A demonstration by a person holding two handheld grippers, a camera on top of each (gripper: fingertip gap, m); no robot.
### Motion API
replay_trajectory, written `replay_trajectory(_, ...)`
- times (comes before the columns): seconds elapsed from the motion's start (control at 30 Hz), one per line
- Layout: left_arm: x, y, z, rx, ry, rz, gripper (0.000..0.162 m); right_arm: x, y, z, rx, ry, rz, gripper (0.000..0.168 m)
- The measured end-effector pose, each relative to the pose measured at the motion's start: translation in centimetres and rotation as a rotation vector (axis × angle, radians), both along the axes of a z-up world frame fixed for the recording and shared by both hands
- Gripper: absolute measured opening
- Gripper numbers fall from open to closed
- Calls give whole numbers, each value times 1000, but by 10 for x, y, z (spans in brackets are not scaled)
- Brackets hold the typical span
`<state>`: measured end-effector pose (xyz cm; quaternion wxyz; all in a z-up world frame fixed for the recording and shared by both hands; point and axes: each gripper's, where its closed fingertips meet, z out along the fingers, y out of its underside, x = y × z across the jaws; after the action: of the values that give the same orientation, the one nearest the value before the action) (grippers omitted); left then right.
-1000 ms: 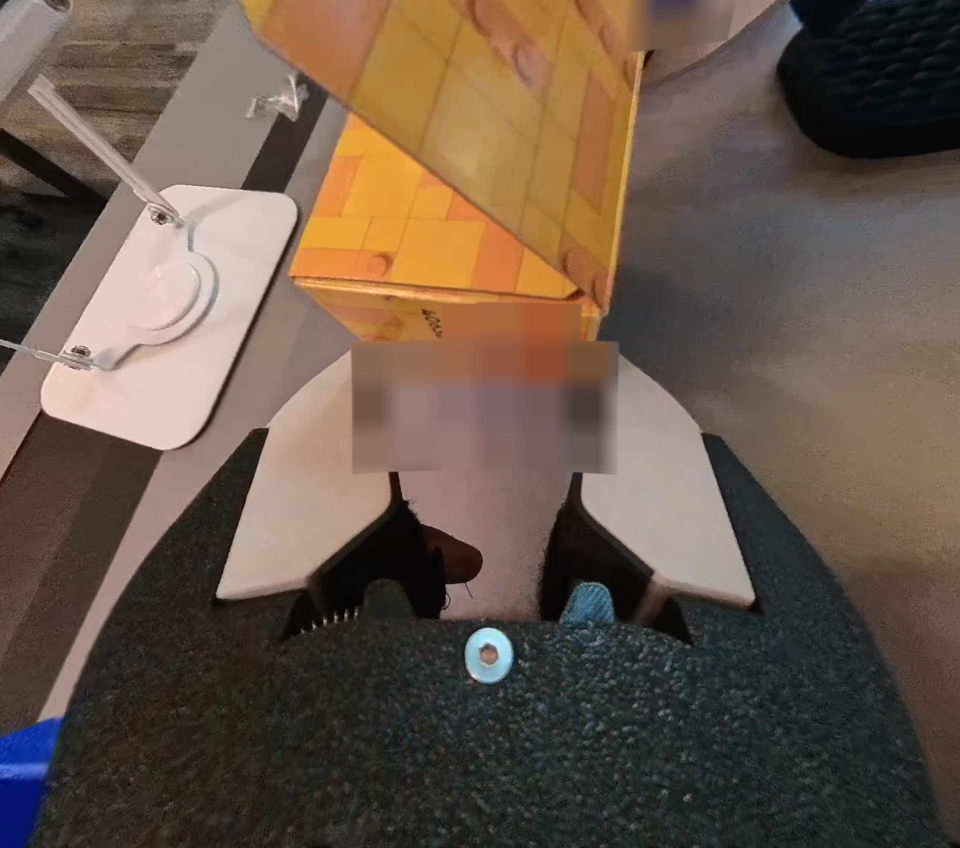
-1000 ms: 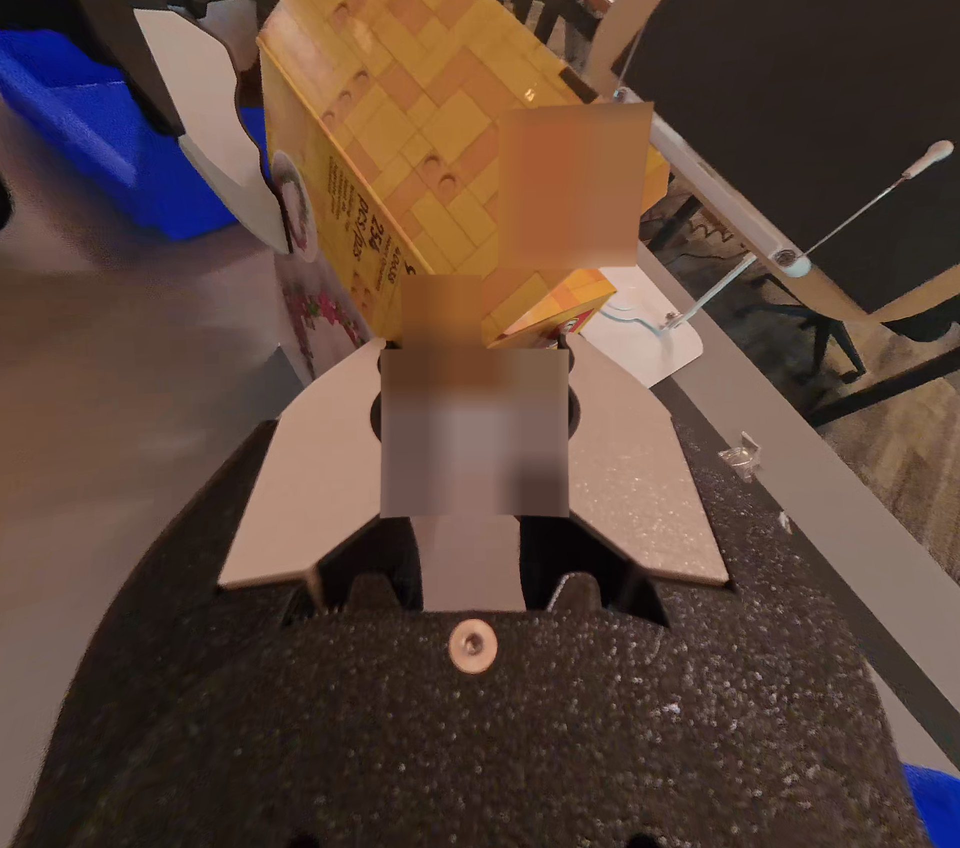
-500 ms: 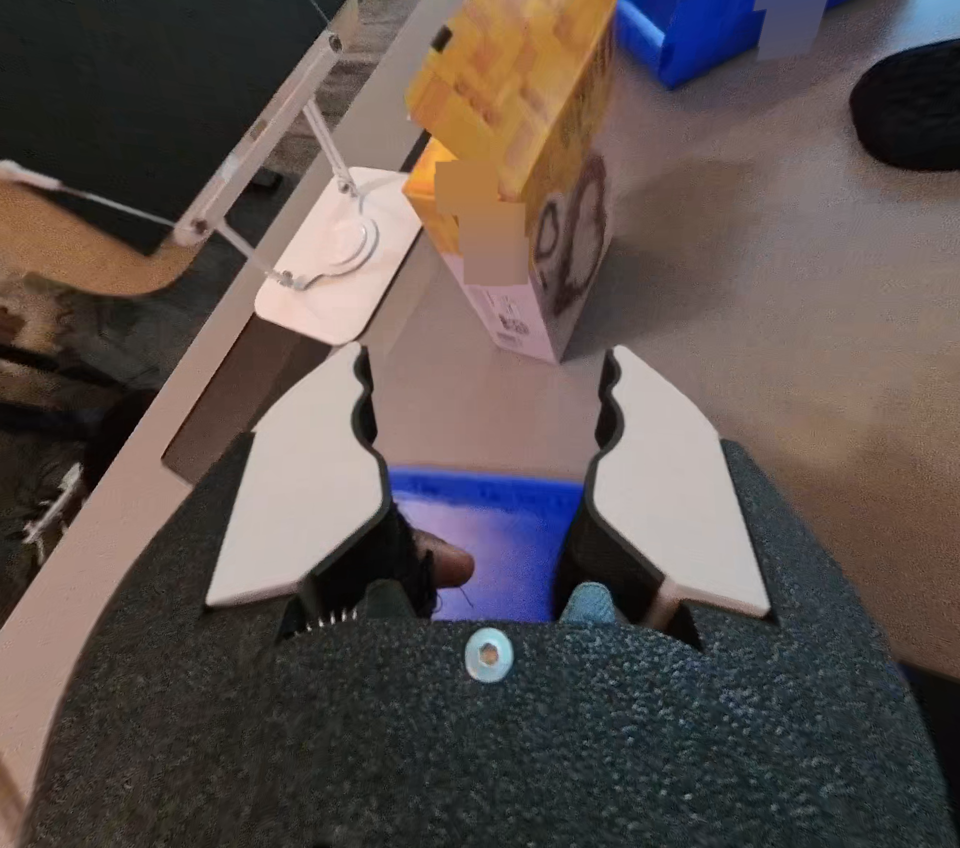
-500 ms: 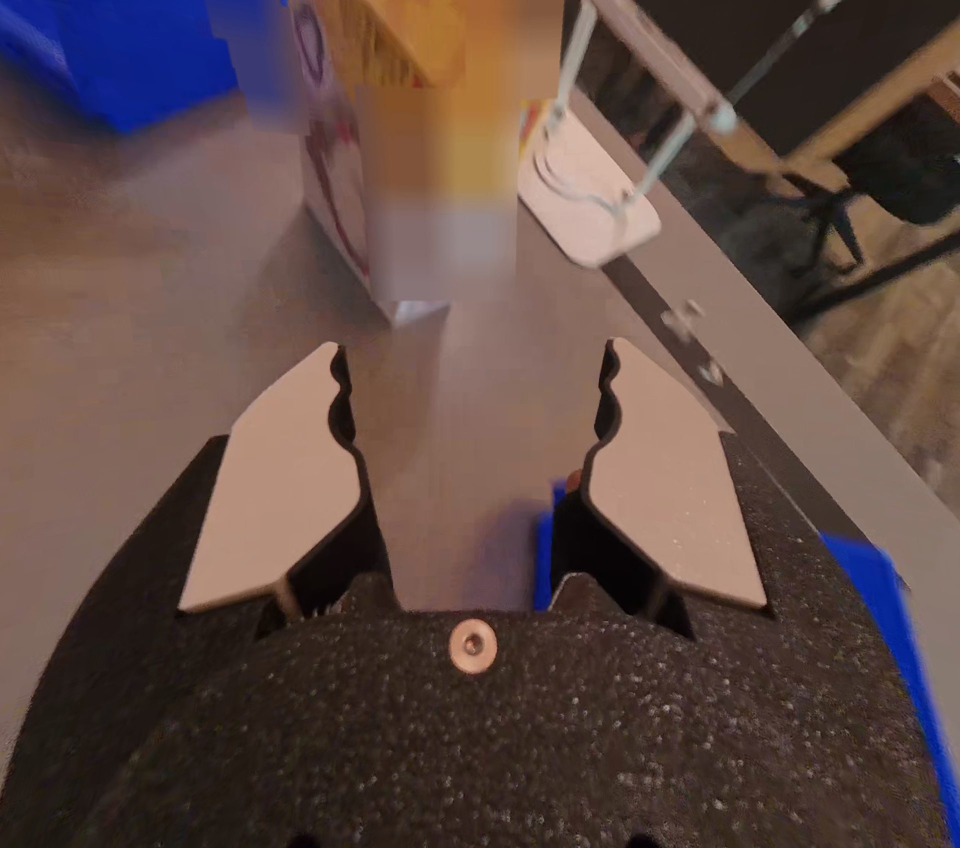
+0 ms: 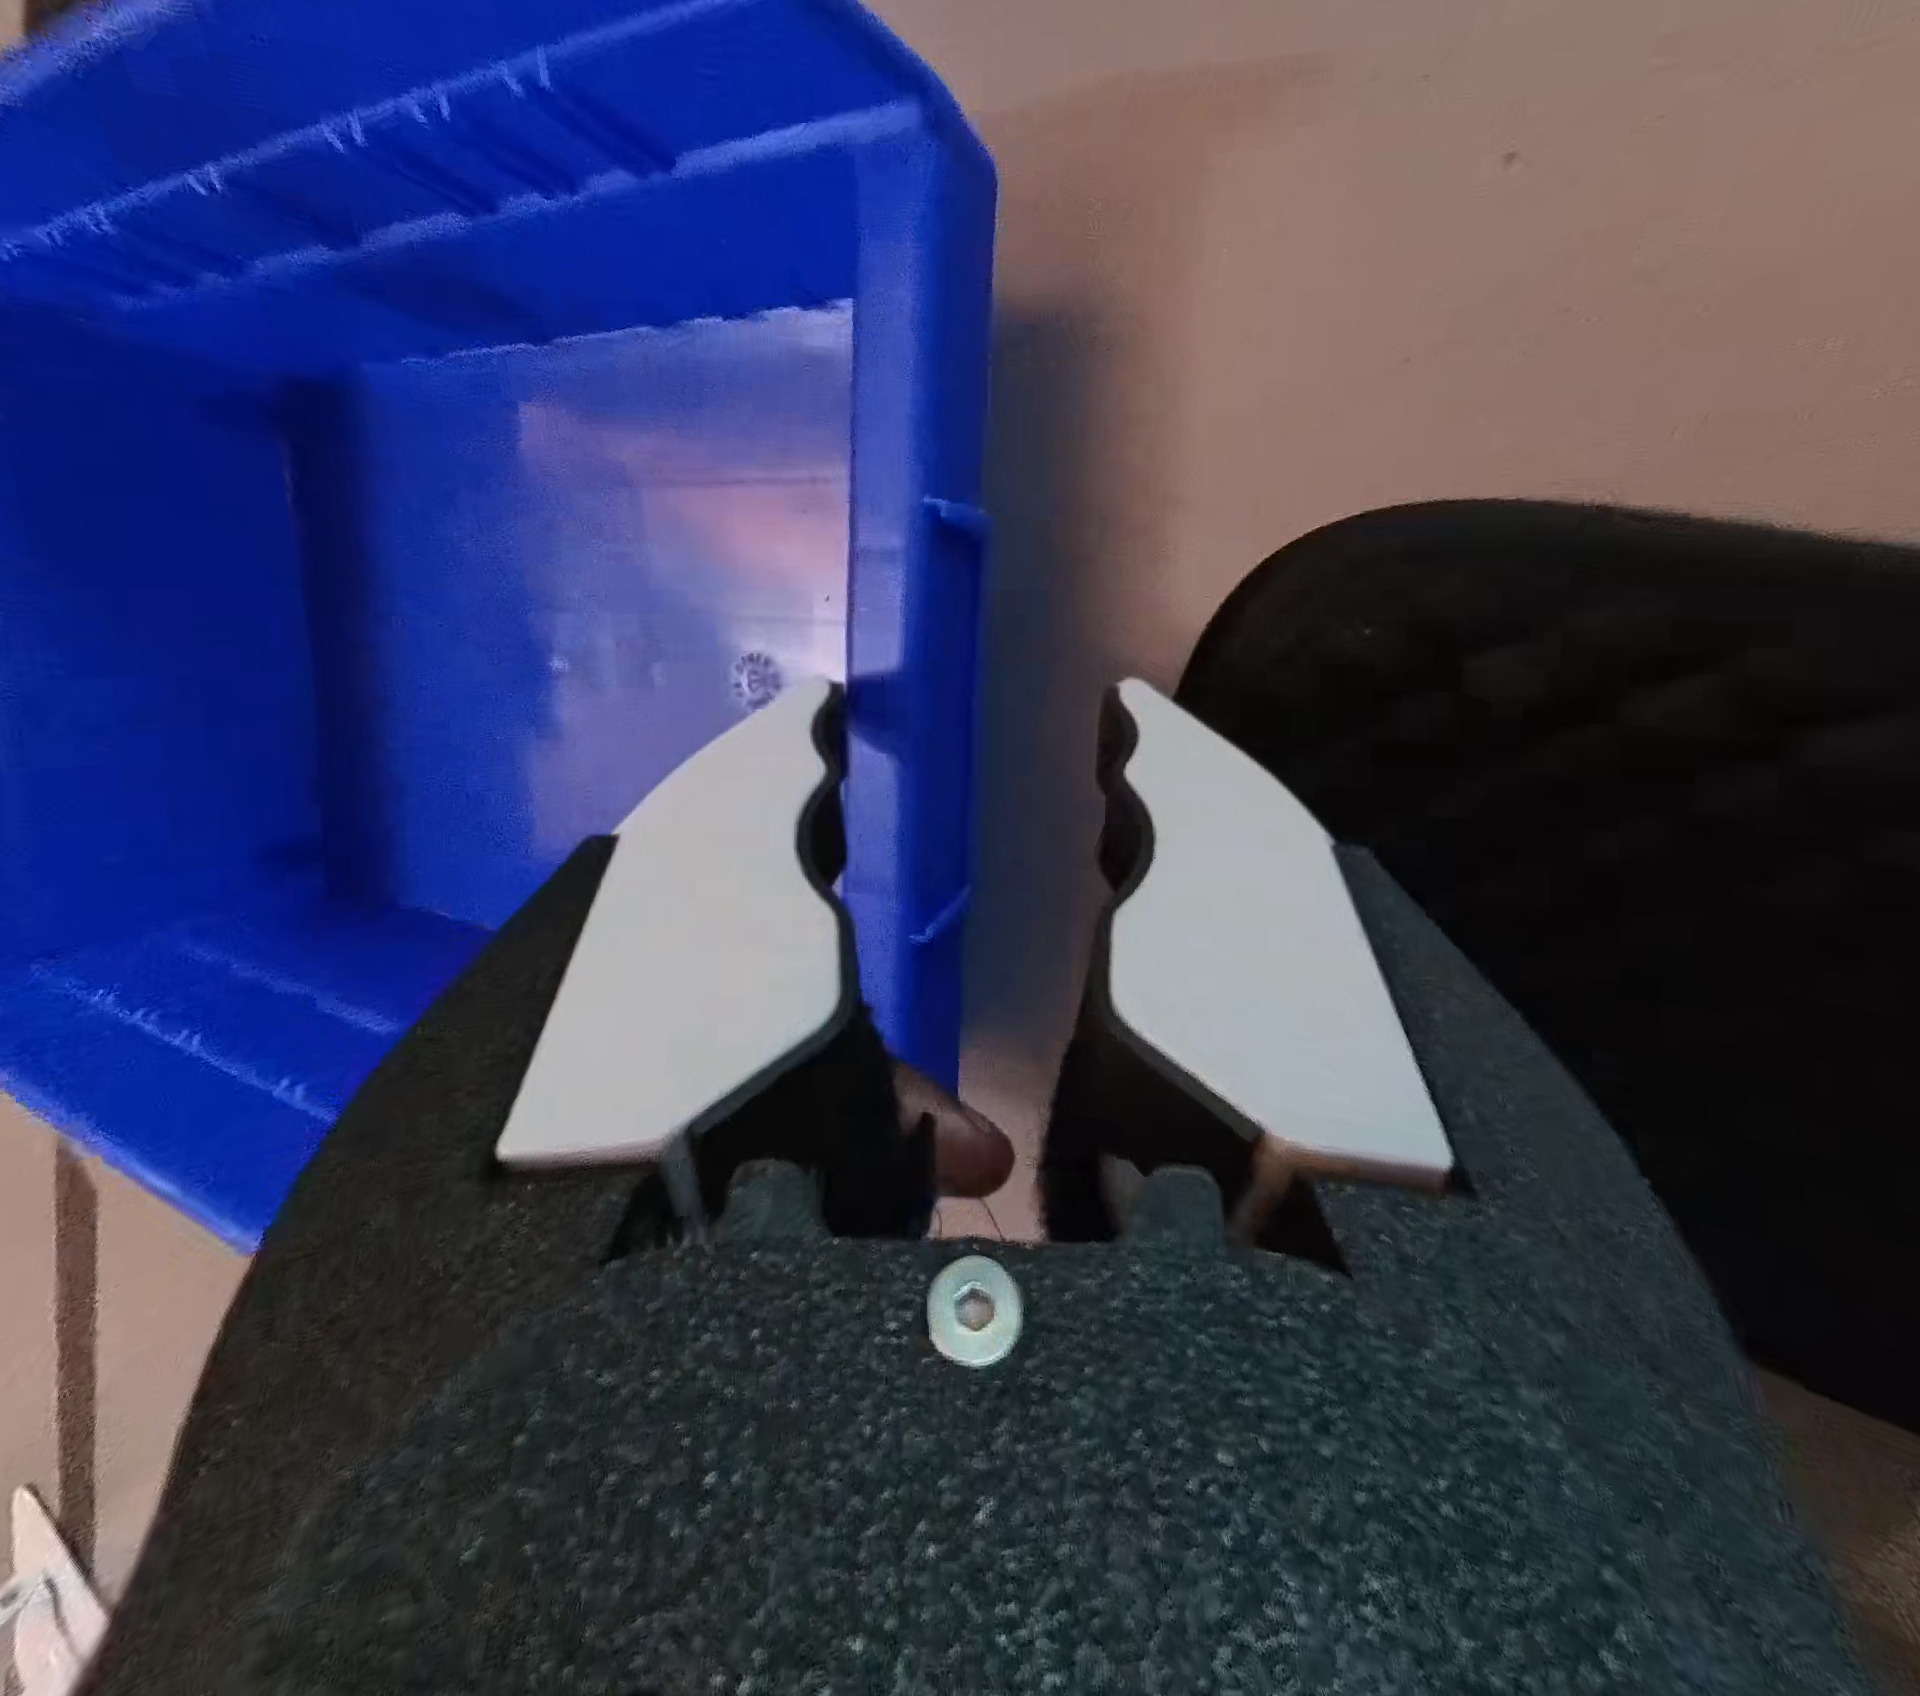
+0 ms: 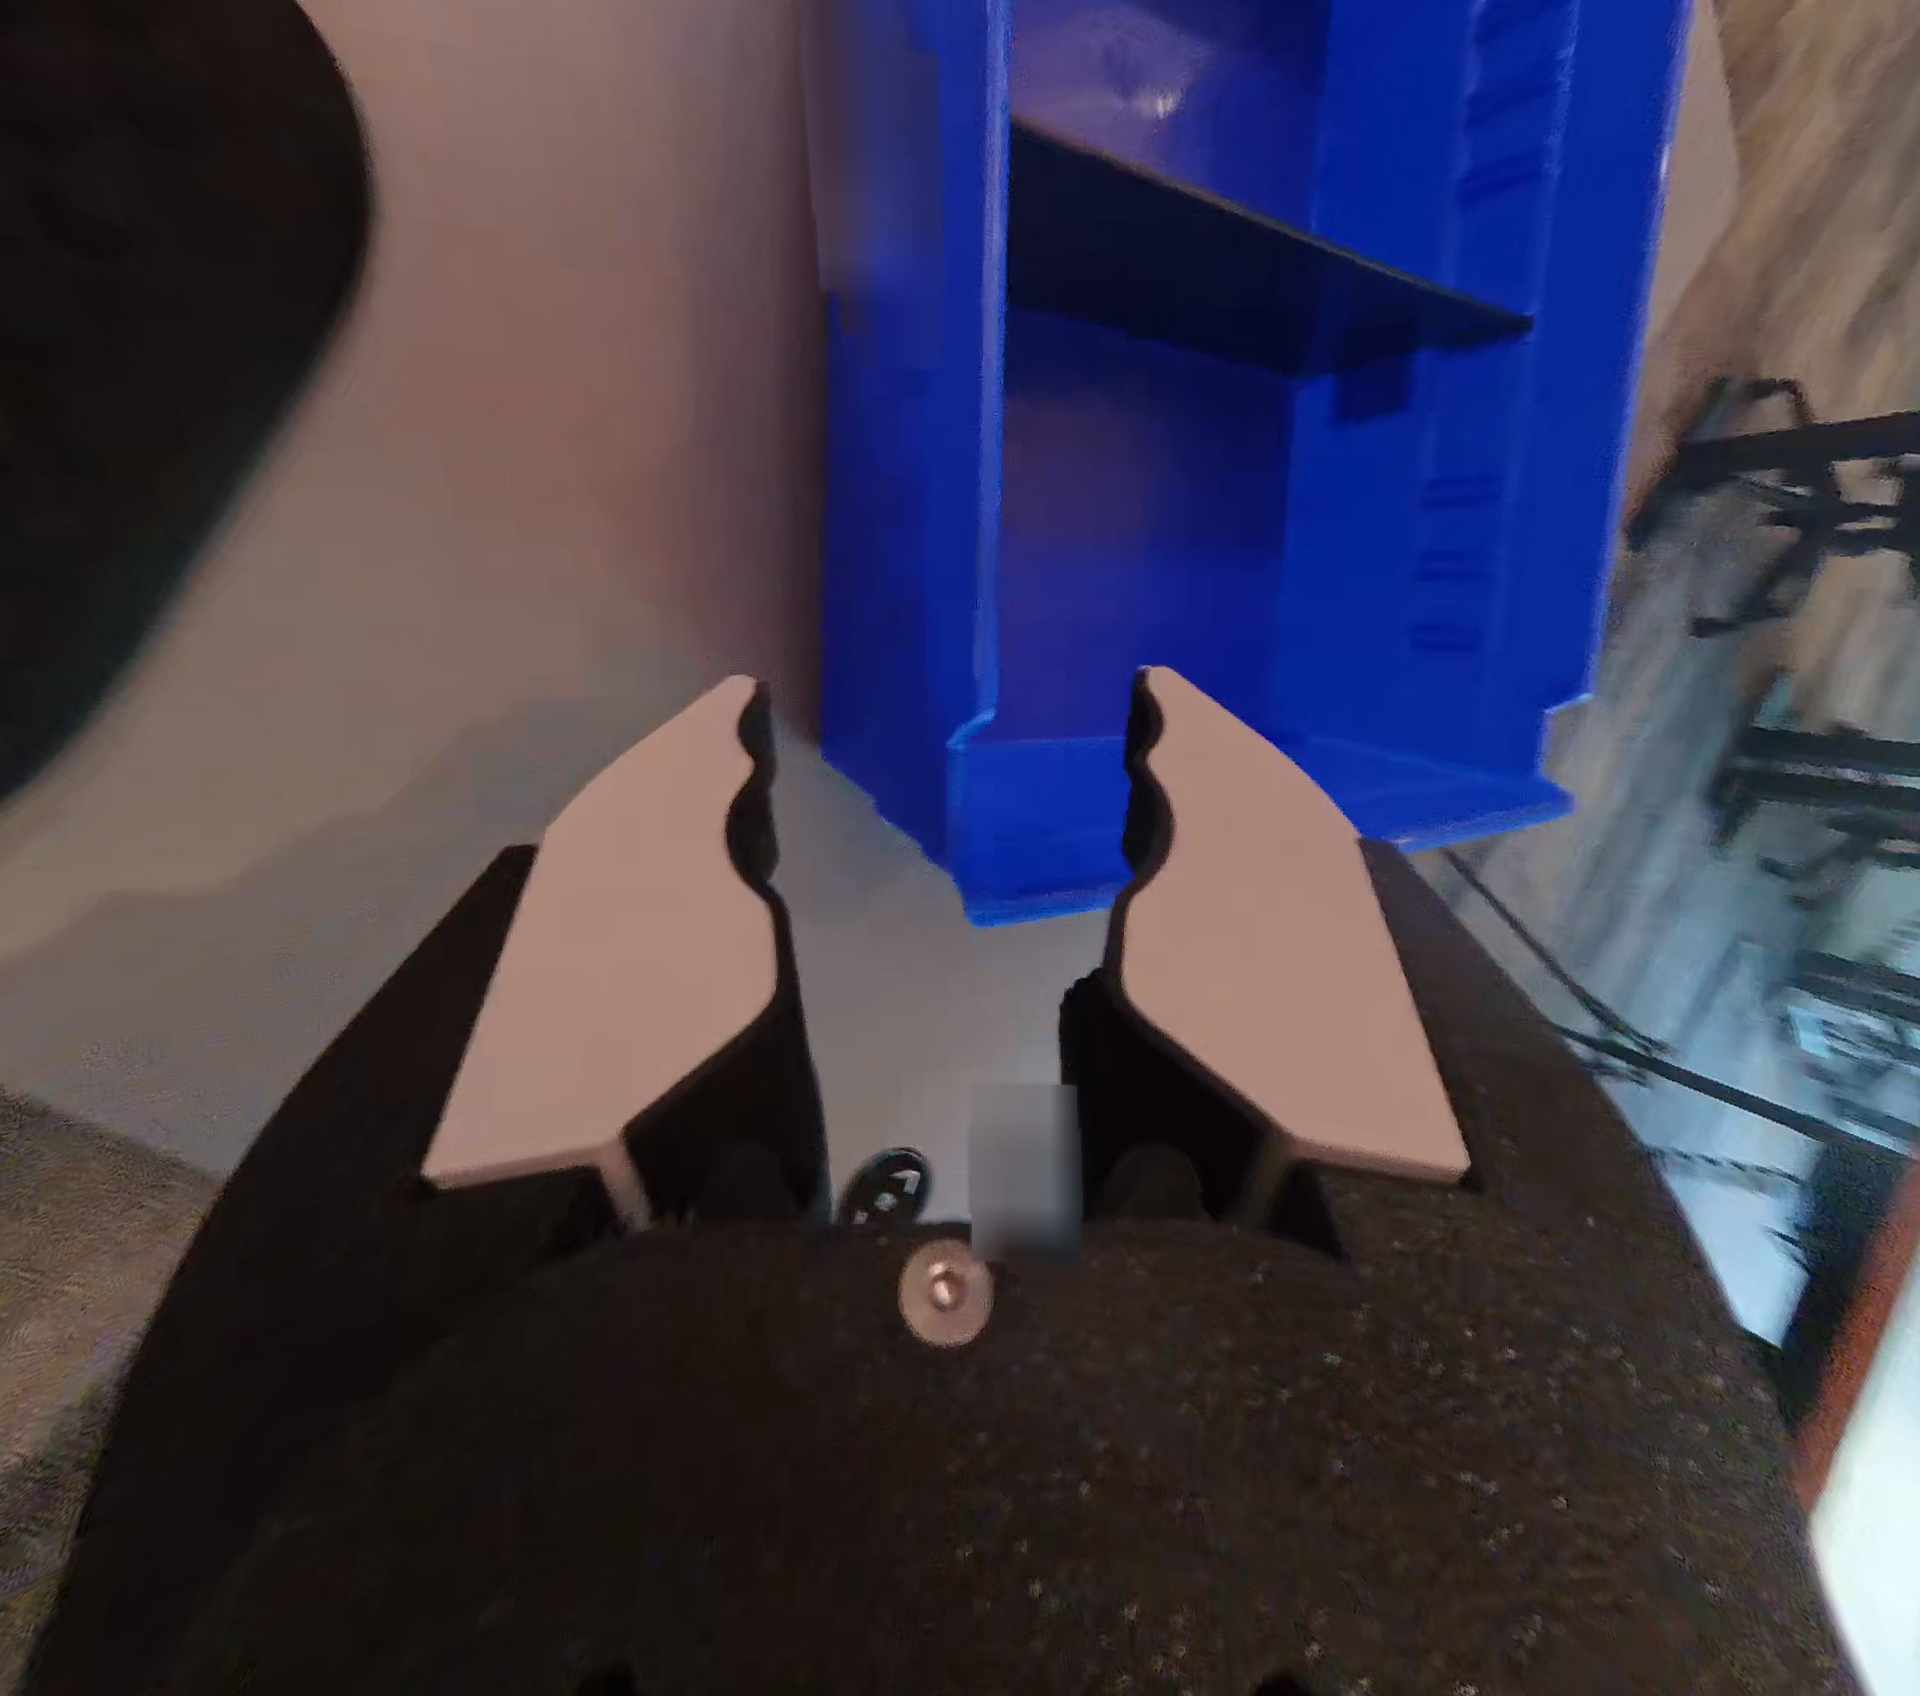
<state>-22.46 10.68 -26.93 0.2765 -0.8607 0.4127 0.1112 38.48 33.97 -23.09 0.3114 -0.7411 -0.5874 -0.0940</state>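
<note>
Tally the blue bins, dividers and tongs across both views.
Blue bins: 2 (undivided bin, divided bin)
Black divider: 1
Tongs: 2 (left tongs, right tongs), both open
Total: 5

Left gripper (image 5: pixel 971 701): blue bin (image 5: pixel 914 358) wall is blocking at 11 o'clock, black object (image 5: pixel 1579 867) crowding 2 o'clock; bare tabletop (image 5: pixel 1403 140) is lying open at 12 o'clock.

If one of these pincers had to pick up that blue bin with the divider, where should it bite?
Probably the thin upright side wall of the blue bin, coming down from above: the right gripper stands open, and a finger could likely slip each side of that rim. The black divider leaves room either side.
</note>
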Motion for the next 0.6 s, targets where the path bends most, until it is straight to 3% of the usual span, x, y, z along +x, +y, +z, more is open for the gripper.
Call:
replay_trajectory(0.07, -13, 6, 1, 68, 68, 16, 23, 6, 11, -11, 35, -108, -6, 50)
replay_trajectory(0.17, -18, 3, 1, 47, 46, 13, 22, 3, 13, -30, -3, -169, -48, 28)
replay_trajectory(0.4, -31, -9, 1, 71, 47, -52, 21, -70, -15, -32, -67, -96, -150, 23)
replay_trajectory(0.6, -44, -20, 2, 104, 48, -79, 21, -140, -10, -30, -75, 59, -283, 25)
